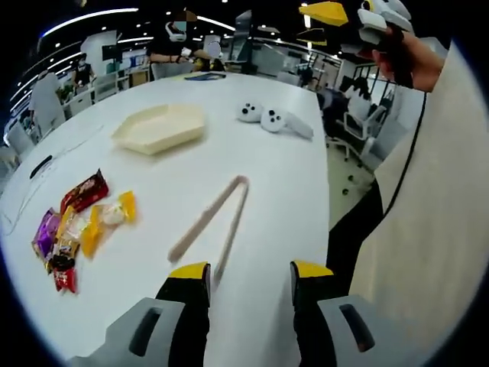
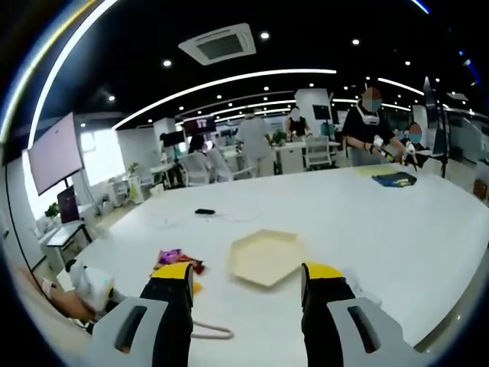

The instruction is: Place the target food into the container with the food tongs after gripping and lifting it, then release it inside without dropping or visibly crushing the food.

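Observation:
A pair of beige food tongs (image 1: 214, 222) lies flat on the white table (image 1: 275, 183), just ahead of my left gripper (image 1: 250, 271), which is open and holds nothing. Several wrapped snacks (image 1: 84, 222) in red, yellow and purple lie to the left. The cream hexagonal container (image 1: 160, 126) stands farther back. A hand holds my right gripper (image 1: 359, 19) high at the upper right. In the right gripper view, my right gripper (image 2: 247, 274) is open above the table, with the container (image 2: 267, 256) between its jaws, the snacks (image 2: 177, 258) to the left and the tongs' loop (image 2: 210, 330) below.
Two white controllers (image 1: 263, 116) rest beyond the container. A black object (image 2: 204, 211) and a blue item (image 2: 393, 180) lie far across the table. People stand at the far side. The table's edge (image 1: 325, 229) runs along the right, beside the person's body.

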{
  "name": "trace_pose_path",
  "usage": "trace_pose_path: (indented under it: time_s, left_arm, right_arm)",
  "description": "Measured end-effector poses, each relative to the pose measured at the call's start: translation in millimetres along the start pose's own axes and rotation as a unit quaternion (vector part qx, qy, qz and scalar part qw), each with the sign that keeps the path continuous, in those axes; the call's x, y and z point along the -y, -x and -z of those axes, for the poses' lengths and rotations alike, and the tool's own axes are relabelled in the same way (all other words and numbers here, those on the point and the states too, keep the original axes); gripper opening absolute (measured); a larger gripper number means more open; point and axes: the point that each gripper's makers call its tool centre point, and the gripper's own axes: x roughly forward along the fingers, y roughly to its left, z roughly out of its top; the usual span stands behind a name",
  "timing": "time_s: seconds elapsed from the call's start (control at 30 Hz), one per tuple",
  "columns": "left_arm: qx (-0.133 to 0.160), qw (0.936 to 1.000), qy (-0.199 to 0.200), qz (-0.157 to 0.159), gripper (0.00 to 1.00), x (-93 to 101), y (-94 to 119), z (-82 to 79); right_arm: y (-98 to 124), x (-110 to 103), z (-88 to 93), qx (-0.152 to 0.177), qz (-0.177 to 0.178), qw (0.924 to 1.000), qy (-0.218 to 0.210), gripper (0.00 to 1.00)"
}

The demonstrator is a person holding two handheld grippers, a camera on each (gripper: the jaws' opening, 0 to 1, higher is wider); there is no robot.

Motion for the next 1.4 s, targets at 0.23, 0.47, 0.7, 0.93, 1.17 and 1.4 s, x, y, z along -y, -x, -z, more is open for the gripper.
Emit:
trace_pose_path:
  time_s: [0.23,0.47,0.7,0.93,1.17,1.4]
  left_arm:
    - [-0.011,0.9999,-0.003,-0.009,0.41,-5.1,-4.6,5.0]
    - [-0.024,0.9997,-0.006,-0.008,0.40,-4.4,-11.6,10.9]
    - [-0.029,0.9995,-0.010,-0.005,0.40,-2.7,-14.9,13.3]
    - [-0.025,0.9996,-0.009,-0.005,0.37,-5.1,-15.2,12.1]
    - [-0.013,0.9998,-0.008,-0.010,0.28,-13.5,-15.9,10.5]
    - [-0.006,0.9997,-0.019,-0.016,0.19,-19.5,-15.5,10.2]
  right_arm:
    - [1.4,-0.5,1.1,-0.002,0.000,1.0000,0.004,0.56]
    - [2.4,0.1,2.5,-0.004,0.002,1.0000,0.004,0.56]
    - [2.3,-0.9,1.4,-0.003,0.002,1.0000,0.006,0.56]
    - [2.4,-1.9,1.6,-0.004,0.002,1.0000,0.008,0.56]
    - [0.9,-5.0,-1.1,-0.004,-0.004,0.9999,0.016,0.56]
    - [3.9,-3.6,-2.5,-0.001,0.001,0.9999,0.016,0.55]
